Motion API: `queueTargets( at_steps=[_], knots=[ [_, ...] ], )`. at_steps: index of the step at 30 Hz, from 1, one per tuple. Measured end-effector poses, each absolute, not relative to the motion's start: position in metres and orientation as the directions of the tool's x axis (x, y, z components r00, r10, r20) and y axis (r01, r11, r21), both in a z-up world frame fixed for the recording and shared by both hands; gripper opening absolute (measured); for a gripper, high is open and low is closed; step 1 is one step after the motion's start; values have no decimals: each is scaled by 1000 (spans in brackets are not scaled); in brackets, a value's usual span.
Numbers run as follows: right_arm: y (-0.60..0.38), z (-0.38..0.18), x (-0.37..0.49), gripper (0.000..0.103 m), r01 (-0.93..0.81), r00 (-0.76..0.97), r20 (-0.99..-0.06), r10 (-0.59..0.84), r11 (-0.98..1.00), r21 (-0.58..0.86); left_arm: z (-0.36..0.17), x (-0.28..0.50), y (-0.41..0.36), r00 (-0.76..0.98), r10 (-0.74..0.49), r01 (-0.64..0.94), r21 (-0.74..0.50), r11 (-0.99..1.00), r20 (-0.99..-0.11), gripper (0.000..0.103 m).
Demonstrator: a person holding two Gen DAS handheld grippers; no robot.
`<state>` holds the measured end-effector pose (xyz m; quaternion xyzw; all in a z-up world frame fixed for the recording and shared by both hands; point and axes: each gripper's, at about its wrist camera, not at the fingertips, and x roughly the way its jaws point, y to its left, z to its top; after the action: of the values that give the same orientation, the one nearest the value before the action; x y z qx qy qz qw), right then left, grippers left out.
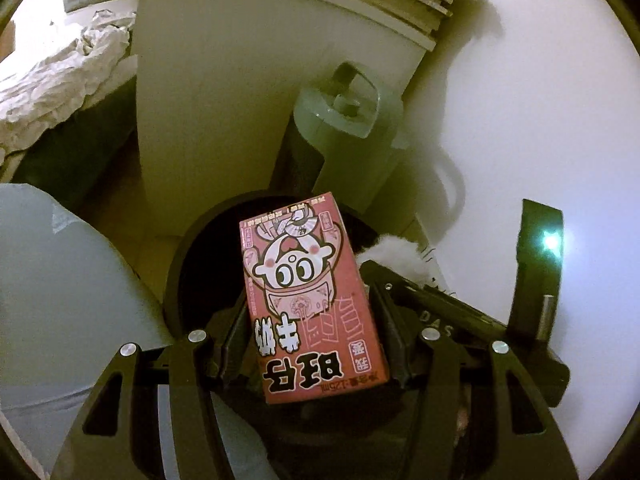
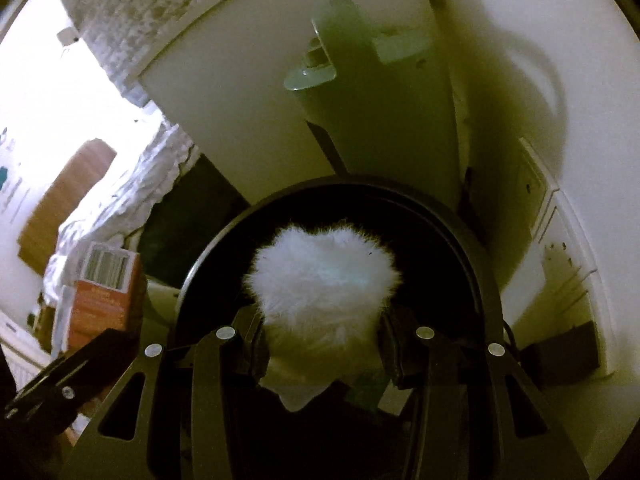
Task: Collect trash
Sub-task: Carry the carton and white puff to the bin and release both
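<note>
Floor by the wall
The black bin (image 2: 476, 248) stands on the floor (image 1: 132, 220), with a grey-green appliance (image 1: 348, 140) close behind it.

The dark round bin (image 2: 460, 232) lies open-mouthed below both claws, its opening unblocked. A white panel (image 1: 208, 92) rises just behind its far rim, with a grey-green upright device (image 1: 348, 120) beside it, closing off that side. The white wall (image 1: 540, 100) shuts in the right; rumpled bedding (image 1: 60, 80) crowds the left.
</note>
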<state>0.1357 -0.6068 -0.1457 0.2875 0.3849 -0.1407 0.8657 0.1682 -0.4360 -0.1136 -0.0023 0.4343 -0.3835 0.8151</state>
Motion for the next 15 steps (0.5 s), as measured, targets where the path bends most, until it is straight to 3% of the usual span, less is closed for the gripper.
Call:
queueTargets(
  at_steps=[6, 8, 9, 15],
  knots=[
    [-607, -145, 138, 48, 467, 654, -756, -7, 790, 398, -122, 173, -443, 316, -608, 618, -328, 714, -728, 60],
    [-606, -144, 136, 59, 473, 656, -755, -12, 786, 398, -121, 174, -443, 334, -592, 612, -309, 728, -733, 85],
    [-606, -143, 136, 61, 475, 660, -751, -14, 782, 402, -119, 173, -441, 346, -595, 611, -307, 730, -726, 89],
    [-610, -141, 133, 69, 474, 689, -724, -2, 757, 449, -109, 167, -431, 352, -615, 627, -310, 715, -706, 89]
  ],
)
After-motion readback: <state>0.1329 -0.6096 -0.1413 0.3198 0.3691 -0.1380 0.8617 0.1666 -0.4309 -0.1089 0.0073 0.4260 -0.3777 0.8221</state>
